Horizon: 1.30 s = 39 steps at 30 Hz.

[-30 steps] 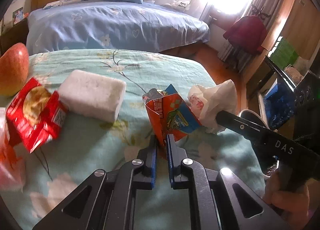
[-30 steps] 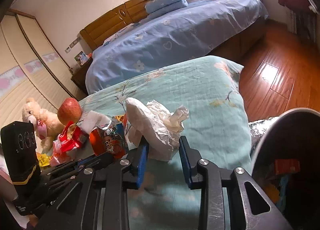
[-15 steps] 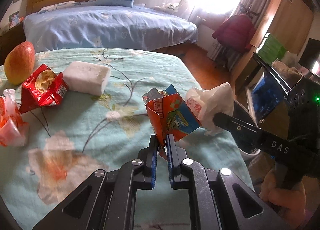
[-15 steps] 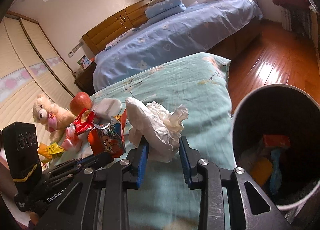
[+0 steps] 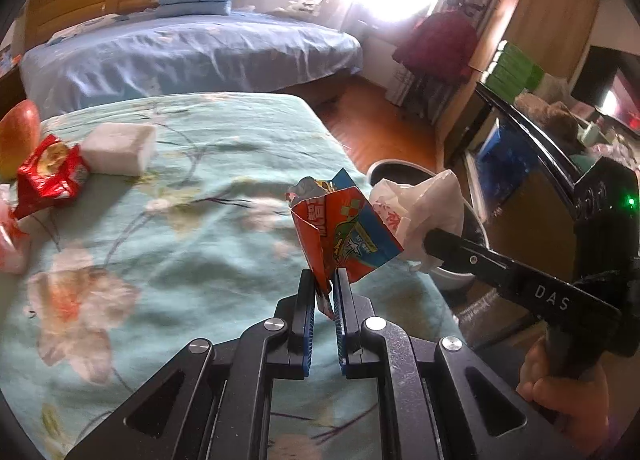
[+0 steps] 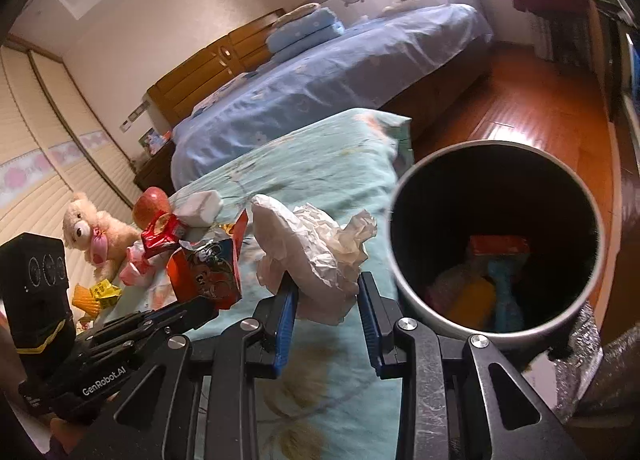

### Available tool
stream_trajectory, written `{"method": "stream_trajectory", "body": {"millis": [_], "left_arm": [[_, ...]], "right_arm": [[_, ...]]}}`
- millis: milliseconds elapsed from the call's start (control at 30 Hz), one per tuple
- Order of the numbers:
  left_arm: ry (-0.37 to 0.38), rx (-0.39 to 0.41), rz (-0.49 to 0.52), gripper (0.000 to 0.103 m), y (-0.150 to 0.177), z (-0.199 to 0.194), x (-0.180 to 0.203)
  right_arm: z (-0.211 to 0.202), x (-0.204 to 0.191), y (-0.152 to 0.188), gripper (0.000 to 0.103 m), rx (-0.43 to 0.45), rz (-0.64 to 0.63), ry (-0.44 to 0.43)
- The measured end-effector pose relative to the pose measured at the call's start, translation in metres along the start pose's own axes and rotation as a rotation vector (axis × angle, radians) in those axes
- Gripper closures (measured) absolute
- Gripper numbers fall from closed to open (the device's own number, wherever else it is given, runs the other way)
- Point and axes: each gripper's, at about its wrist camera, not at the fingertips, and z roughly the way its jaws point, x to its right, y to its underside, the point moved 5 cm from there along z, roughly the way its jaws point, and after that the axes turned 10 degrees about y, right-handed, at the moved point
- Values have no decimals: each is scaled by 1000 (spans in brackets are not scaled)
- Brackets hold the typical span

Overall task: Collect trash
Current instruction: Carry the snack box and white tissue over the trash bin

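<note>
My left gripper [image 5: 325, 280] is shut on an orange and blue snack wrapper [image 5: 340, 232], held up over the teal flowered bedspread [image 5: 180, 228]. My right gripper [image 6: 325, 280] is shut on a crumpled white paper wad [image 6: 312, 248], lifted near the bed's right edge. In the left wrist view that wad [image 5: 420, 212] hangs beside the wrapper. The round grey trash bin [image 6: 404, 260] stands on the floor just right of the wad, with several coloured scraps inside. In the right wrist view the wrapper [image 6: 208, 272] sits in the left gripper's tips.
On the bedspread lie a red snack packet [image 5: 48, 176], a white sponge block [image 5: 120, 148], an apple [image 5: 18, 136] and a pink wrapper [image 5: 10, 240]. A teddy bear [image 6: 92, 232] sits at the far left. A blue bed [image 5: 180, 52] and wooden floor [image 6: 540, 100] lie beyond.
Both grippers have moved right across the bed with their loads. The bin's opening has come fully into the right wrist view, and the items on the bedspread have slid away to the left.
</note>
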Motion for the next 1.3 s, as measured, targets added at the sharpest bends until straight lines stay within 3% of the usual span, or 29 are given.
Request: {"method": "stream_trajectory", "body": {"millis": [467,1300], "left_arm": [[36,-43,72,95,-10,36,42],[30,-91,117,95,-28,83,59]], "right_arm": [[-20,50,2,72,33,60,83],[-20,90,-10,72,53,89,170]]}}
